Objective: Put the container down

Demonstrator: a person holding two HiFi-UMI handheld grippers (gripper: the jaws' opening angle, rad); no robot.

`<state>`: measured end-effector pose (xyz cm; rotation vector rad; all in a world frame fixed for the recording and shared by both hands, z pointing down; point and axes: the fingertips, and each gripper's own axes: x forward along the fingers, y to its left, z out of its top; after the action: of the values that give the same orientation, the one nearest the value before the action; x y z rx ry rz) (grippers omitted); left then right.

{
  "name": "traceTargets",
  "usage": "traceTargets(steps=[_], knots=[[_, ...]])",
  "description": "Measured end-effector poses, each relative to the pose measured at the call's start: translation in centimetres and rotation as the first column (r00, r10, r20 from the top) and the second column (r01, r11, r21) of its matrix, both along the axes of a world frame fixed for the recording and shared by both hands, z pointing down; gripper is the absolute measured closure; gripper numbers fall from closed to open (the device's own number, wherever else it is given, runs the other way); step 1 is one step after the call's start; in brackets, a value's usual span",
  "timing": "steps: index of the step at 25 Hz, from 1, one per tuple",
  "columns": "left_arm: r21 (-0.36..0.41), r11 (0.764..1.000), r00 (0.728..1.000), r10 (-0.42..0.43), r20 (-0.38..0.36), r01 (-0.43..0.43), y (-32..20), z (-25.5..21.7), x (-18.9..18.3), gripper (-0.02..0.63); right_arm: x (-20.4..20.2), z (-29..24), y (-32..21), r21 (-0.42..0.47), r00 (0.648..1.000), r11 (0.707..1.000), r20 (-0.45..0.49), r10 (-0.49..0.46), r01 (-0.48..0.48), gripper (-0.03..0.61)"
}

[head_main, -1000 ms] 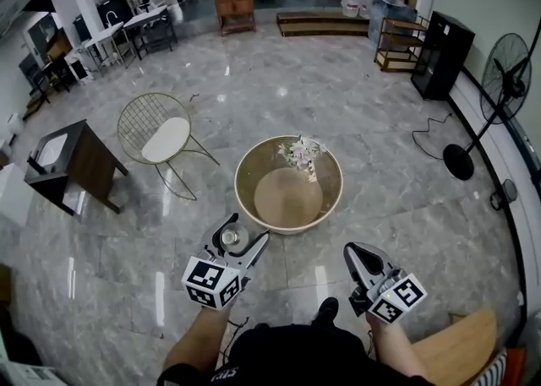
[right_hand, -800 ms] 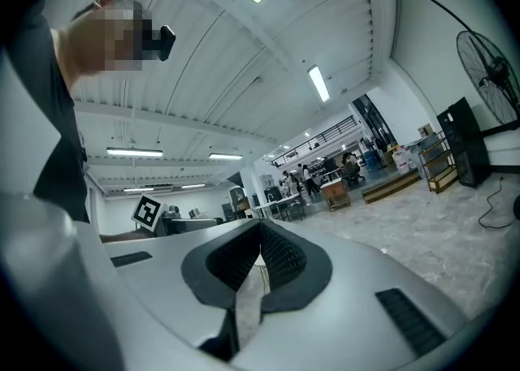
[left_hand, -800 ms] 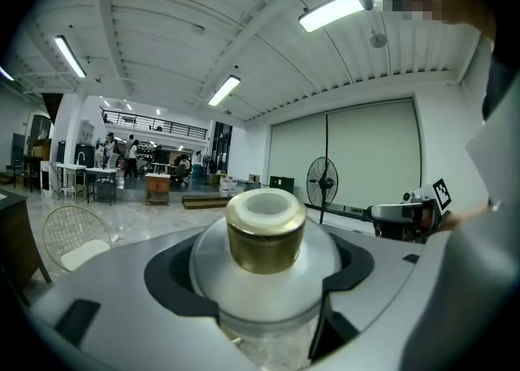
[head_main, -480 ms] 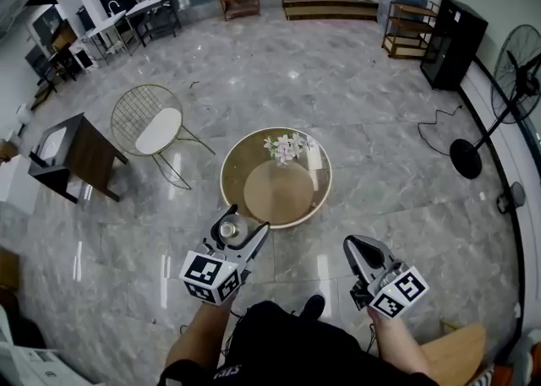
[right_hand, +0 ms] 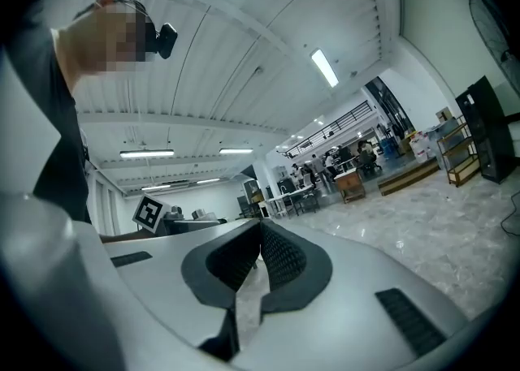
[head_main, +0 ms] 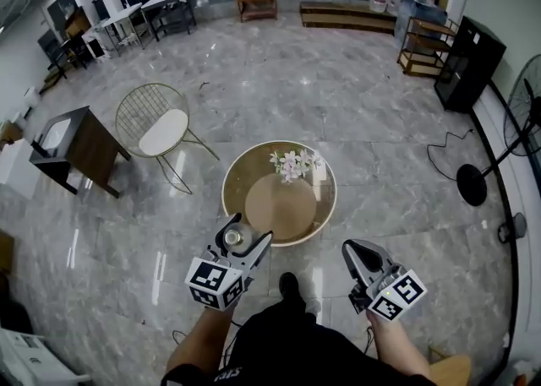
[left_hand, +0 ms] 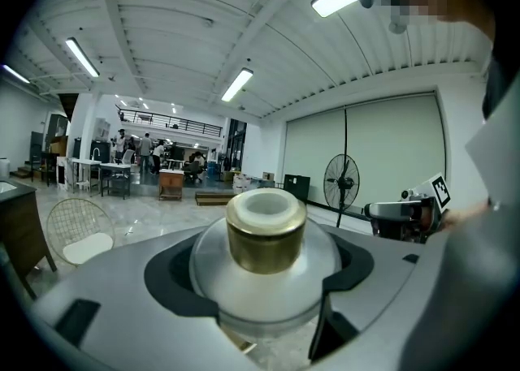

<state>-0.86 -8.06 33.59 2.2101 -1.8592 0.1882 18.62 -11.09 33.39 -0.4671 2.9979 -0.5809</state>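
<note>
**A:** where's the container at right now?

**B:** it's clamped in the left claw (head_main: 245, 234). The container (left_hand: 265, 257) is a clear rounded jar thing with a gold neck. It sits upright between both jaws with the neck pointing up, and it's up in the air, not set on anything.

**A:** and the landing spot?

**B:** I'd guess the round glass surface (head_main: 325, 214). It lies ahead of the left claw and a touch to the right. In the head view the container shows right by the near-left rim, but I can't tell if it's over the glass or over the floor. The flowers (head_main: 293, 162) are on the far side, well apart from it. The left claw's the nearer one.

**A:** right side?

**B:** the right claw (right_hand: 258, 257) is clenched on nothing, hanging over the floor off the near-right rim.

**A:** any label to read?

**B:** nope — no brand or print I can make out on the container, only square black-and-white marker patterns on the claws' cubes.
</note>
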Motion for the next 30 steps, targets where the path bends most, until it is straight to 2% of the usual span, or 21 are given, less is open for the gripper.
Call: traceTargets(steps=[8, 15, 20, 24, 30], knots=[[0.040, 0.999, 1.000, -0.019, -0.025, 0.020, -7.1, 0.0, -5.7, 0.267, -6.8, -1.7, -7.9, 0.042, 0.998, 0.998, -0.034, -0.045, 0.046, 0.562], [0.046, 0.996, 0.997, -0.075, -0.028, 0.076, -10.6, 0.4, -9.2, 0.267, -11.2, -0.8, -11.5, 0.020, 0.992, 0.993, -0.051, -0.119, 0.120, 0.563], [0.022, 0.993, 0.993, -0.117, -0.024, 0.118, -13.1, 0.8, -8.9, 0.267, -11.9, -0.1, -15.1, 0.004, 0.982, 0.984, -0.048, -0.180, 0.181, 0.563], [0.003, 0.983, 0.983, -0.182, -0.032, 0.182, -14.9, 1.1, -8.3, 0.267, -12.0, 0.4, -17.7, -0.008, 0.966, 0.966, -0.039, -0.257, 0.257, 0.562], [-0.009, 0.960, 0.959, -0.280, -0.038, 0.280, -17.8, 1.6, -6.4, 0.267, -9.7, 1.1, -22.2, -0.020, 0.944, 0.944, -0.029, -0.330, 0.330, 0.563]])
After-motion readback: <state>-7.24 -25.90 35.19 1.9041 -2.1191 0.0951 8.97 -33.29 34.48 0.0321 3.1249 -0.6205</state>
